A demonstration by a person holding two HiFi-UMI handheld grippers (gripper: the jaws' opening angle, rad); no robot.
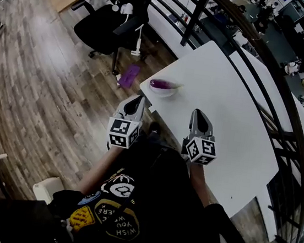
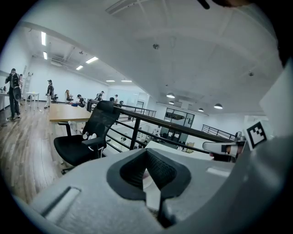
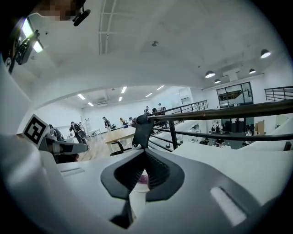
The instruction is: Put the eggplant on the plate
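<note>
A purple eggplant (image 1: 162, 84) lies in a small white plate (image 1: 162, 92) near the left corner of the white table (image 1: 225, 111). Both grippers hang close to my body, short of the plate, and point toward it. My left gripper (image 1: 138, 98) is left of the table's edge, with its jaws shut and nothing between them. My right gripper (image 1: 197, 113) is over the table's near edge, also shut and empty. In the right gripper view a bit of the purple eggplant (image 3: 143, 179) shows through the hole behind the closed jaws.
A black office chair (image 1: 107, 20) stands on the wooden floor beyond the table's left corner. A purple item (image 1: 128, 76) lies on the floor beside it. A dark railing (image 1: 250, 53) curves along the table's far side. Several people stand far off across the hall.
</note>
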